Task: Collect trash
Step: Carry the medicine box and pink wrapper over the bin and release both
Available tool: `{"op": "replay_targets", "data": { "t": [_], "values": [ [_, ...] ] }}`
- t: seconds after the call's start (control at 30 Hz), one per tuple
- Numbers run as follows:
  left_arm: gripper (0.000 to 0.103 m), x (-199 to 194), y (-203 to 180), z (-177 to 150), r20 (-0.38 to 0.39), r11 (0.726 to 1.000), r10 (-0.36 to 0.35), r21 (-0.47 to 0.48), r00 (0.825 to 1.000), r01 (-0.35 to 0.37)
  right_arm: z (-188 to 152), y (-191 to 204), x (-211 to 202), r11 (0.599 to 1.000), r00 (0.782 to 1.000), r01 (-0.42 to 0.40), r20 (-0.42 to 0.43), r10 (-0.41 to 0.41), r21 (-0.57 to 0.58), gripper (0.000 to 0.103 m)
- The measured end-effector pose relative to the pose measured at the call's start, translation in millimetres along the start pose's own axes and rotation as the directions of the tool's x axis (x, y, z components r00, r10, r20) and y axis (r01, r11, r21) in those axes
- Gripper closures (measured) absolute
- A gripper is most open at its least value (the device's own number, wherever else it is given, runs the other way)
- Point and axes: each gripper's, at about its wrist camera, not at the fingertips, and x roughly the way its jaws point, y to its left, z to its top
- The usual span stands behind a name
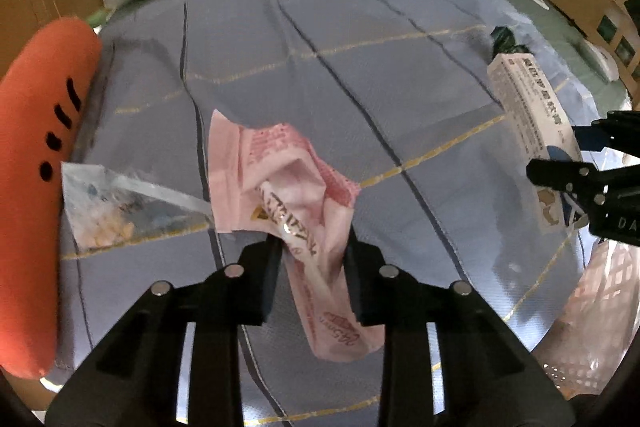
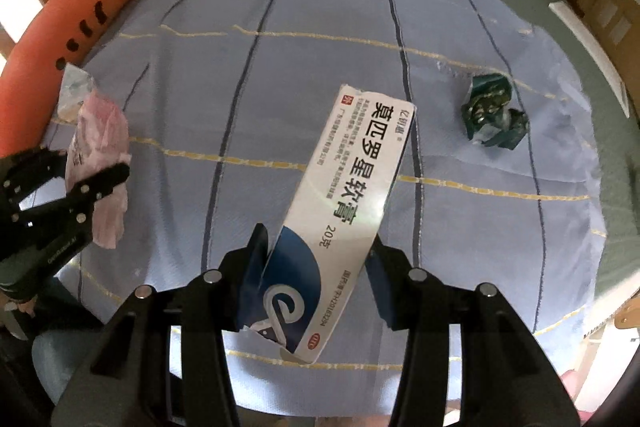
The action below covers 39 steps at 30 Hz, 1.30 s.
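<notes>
Left hand-held gripper [image 1: 312, 263] clamps pink wrapper [image 1: 280, 179]; right [image 2: 316, 267] clamps ointment box [image 2: 348, 187].

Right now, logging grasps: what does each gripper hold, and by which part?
Left gripper holds the pink wrapper near its lower end. Right gripper clamps the white-and-blue ointment box across its blue end.

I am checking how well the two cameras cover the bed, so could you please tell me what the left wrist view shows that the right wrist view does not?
Only the left wrist view shows the contents of the clear plastic bag beside the carrot plush, and a pink mesh item at its right edge.

Only the right wrist view shows the printed face of the ointment box.

Both show the left gripper shut on the pink wrapper, the right gripper shut on the box, and the crumpled green wrapper on the blue sheet.
</notes>
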Motion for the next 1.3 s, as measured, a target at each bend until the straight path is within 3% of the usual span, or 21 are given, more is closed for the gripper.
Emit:
{"op": "replay_targets", "data": {
  "t": [0.33, 0.57, 0.73, 0.97, 1.3],
  "values": [
    [0.076, -34, -3, -4, 0.098, 0.999, 0.045, 0.021, 0.994, -0.047, -8, 9, -19, 1.000, 1.000, 0.002, 0.030, -0.002, 0.006, 0.055],
    [0.077, -92, -2, -10, 0.183, 0.996, 0.071, -0.069, 0.981, -0.059, -33, 21, -73, 0.995, 0.979, 0.094, 0.183, -0.088, -0.024, 0.055],
    [0.077, -137, -23, -22, 0.259, 0.991, 0.092, -0.116, 0.961, -0.063, -55, 20, -109, 0.996, 0.961, 0.091, 0.262, -0.086, -0.006, 0.055],
    [0.077, -171, -67, -30, 0.298, 0.998, 0.058, -0.056, 0.953, -0.043, -91, 5, -148, 0.998, 0.940, 0.067, 0.335, -0.064, 0.004, 0.055],
    [0.077, -188, -136, -41, 0.302, 0.999, -0.024, 0.052, 0.953, 0.008, -158, -54, -181, 0.988, 0.920, 0.032, 0.382, -0.087, 0.148, 0.055]
  ]
}}
